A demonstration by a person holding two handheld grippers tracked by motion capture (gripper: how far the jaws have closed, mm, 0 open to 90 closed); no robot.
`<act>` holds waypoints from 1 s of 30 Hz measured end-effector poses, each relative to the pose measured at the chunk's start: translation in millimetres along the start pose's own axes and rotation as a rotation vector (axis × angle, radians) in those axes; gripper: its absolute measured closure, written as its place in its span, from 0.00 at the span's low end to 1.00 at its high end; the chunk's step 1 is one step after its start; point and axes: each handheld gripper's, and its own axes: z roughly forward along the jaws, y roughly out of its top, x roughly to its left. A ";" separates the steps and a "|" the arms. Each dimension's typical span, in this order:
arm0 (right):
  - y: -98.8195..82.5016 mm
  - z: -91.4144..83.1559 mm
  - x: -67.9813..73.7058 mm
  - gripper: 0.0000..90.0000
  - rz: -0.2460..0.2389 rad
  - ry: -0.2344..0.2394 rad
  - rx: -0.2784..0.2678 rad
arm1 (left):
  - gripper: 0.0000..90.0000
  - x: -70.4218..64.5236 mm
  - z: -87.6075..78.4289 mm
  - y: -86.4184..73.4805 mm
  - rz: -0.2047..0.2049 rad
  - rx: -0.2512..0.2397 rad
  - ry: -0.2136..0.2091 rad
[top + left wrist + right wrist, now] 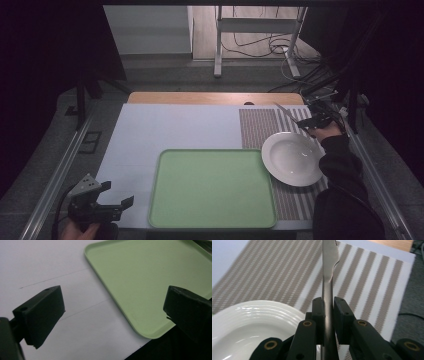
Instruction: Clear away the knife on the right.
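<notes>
While clamped on the knife [327,287] (blade above the striped mat [367,282]), right hand-held gripper [327,307]; left hand-held gripper [112,307] agape, empty.

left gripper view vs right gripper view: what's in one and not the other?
Left gripper view alone: the left hand-held gripper, jaws wide apart with nothing between them, over the white table and the green tray. Right gripper view alone: the right hand-held gripper clamped on a knife, the white plate, the striped placemat. Both: black jaws rising from the bottom.

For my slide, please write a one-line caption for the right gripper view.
Right tool clamps a table knife above the striped placemat, beside a white plate.
</notes>
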 end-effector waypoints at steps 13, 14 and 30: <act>-9.1 -14.9 41.7 0.89 -0.068 0.058 -0.023 | 0.04 0.4 0.1 -0.1 -0.004 -0.001 0.000; -11.1 -16.5 47.1 0.89 -0.079 0.063 -0.023 | 0.04 0.3 0.1 -0.1 -0.004 -0.001 0.000; -39.1 -33.3 120.0 0.89 -0.208 0.175 -0.028 | 0.04 -0.1 0.4 0.2 0.000 0.003 0.002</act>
